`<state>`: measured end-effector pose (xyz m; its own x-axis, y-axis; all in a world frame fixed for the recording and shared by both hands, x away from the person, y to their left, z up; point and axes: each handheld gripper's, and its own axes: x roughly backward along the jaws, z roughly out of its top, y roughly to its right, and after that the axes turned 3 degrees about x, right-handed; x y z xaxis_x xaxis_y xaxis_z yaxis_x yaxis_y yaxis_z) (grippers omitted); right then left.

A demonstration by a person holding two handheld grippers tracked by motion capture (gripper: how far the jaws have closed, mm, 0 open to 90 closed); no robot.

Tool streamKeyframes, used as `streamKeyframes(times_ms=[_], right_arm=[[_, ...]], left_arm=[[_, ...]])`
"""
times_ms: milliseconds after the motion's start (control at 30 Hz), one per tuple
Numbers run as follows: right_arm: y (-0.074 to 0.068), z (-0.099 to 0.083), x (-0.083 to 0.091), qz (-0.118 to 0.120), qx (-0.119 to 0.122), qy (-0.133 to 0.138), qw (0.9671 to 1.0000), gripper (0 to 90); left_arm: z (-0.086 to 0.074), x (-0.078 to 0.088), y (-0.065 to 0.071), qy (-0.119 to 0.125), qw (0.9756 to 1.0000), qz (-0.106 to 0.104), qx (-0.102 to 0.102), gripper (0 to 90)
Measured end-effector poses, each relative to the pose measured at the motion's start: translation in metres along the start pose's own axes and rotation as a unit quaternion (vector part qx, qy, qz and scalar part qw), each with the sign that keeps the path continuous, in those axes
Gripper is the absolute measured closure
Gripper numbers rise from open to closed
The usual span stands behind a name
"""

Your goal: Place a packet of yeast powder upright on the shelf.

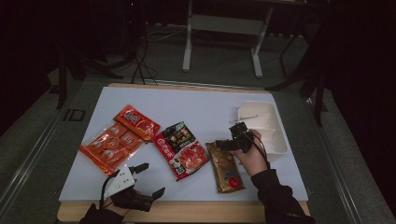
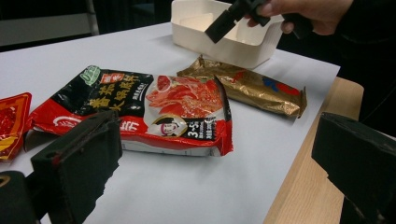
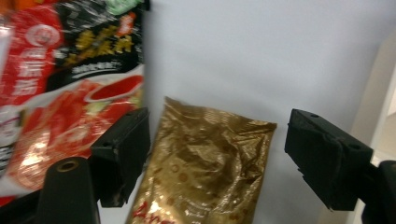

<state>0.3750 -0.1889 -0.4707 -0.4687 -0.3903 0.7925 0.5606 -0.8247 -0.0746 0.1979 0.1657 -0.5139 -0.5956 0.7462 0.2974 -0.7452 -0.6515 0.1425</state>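
Note:
A gold snack packet [image 1: 226, 170] [image 2: 252, 86] [image 3: 205, 172] lies flat on the white table top, right of centre. My right gripper [image 1: 230, 136] [image 3: 219, 149] hovers over the packet's far end, its jaws open on either side and touching nothing. From the left gripper view, the right gripper [image 2: 233, 16] hangs in front of the tray. A red and black soup-base packet [image 1: 182, 149] [image 2: 154, 112] [image 3: 60, 93] lies just left of the gold one. My left gripper [image 1: 152, 179] [image 2: 210, 154] rests open and empty at the table's near edge.
A white compartment tray [image 1: 275, 135] [image 2: 224, 44] stands at the right side, behind the gold packet. Two orange-red packets [image 1: 111, 145] [image 1: 137, 122] lie on the left half of the table. The wooden table edge [image 2: 303, 186] runs along the near side.

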Motion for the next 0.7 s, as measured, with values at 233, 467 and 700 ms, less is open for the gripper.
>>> streamKeyframes(times_ms=[233, 467, 700], right_arm=[[-0.001, 0.002, -0.015, -0.016, -0.007, -0.018, 0.9997, 23.5], [0.001, -0.003, -0.034, -0.034, -0.019, -0.043, 0.9983, 23.6], [0.001, -0.006, -0.048, -0.05, -0.028, -0.058, 0.9966, 28.8]], left_arm=[[0.0, 0.0, 0.0, 0.0, 1.0, -0.002, 0.0, 2.0], [0.0, 0.0, 0.001, -0.001, 1.0, -0.002, -0.001, 2.0], [0.0, -0.002, 0.001, -0.007, 1.0, -0.002, -0.003, 2.0]])
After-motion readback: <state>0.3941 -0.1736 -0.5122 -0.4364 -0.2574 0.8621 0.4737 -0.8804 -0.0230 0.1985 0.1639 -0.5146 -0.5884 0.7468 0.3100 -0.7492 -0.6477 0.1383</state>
